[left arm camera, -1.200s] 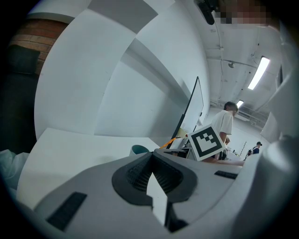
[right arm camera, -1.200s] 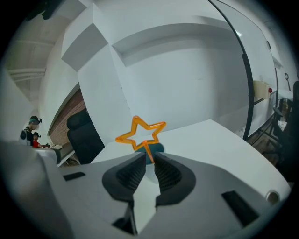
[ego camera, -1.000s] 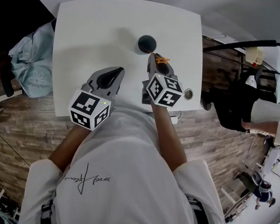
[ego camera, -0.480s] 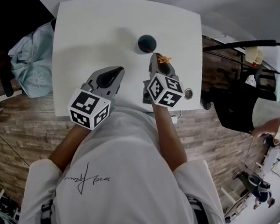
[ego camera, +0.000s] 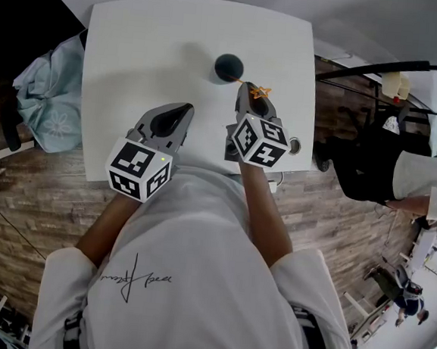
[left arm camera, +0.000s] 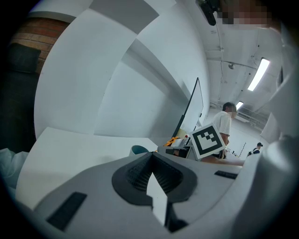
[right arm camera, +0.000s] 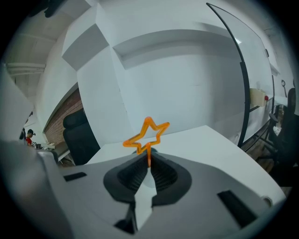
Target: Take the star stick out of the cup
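The right gripper, clamped on the star stick, had pulled further right of the cup at upper centre; removal looked nearly complete; the left gripper sat closed, empty.

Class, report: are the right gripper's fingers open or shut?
Shut on the star stick: in the right gripper view the fingers meet on its orange stem, the star upright above them.

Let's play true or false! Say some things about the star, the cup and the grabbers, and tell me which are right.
1. The right gripper is shut on the star stick. True.
2. The star is blue. False: it is orange.
3. The left gripper holds the cup. False: its jaws are shut on nothing, apart from the cup.
4. The cup stands on the white table. True.
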Demonstrator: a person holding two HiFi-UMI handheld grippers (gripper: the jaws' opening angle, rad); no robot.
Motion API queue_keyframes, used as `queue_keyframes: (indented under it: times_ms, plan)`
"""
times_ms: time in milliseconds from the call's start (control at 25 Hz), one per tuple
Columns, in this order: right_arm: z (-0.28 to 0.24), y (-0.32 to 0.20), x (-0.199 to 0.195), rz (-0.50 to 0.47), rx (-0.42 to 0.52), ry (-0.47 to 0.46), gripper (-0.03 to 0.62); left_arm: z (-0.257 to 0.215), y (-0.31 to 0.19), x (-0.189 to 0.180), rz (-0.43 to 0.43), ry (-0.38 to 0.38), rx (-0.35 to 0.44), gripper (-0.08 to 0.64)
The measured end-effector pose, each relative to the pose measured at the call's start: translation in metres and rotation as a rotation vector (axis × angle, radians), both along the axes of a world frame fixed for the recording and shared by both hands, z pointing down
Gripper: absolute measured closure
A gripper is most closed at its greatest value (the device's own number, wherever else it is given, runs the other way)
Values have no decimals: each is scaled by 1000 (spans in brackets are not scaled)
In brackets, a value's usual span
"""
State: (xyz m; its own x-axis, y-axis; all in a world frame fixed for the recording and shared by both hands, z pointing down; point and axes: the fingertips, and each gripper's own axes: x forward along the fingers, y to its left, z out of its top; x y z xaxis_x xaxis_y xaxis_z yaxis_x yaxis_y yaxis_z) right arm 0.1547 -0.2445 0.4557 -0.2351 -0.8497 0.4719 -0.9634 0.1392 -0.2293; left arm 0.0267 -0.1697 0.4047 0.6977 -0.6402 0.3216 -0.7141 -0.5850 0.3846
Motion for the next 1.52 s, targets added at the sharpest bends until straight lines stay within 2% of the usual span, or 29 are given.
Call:
queue_keyframes:
  times_ms: [1520]
  plan:
    - [-34,10,4,-9,56,3,566,1,1,0,6,24,-9,557]
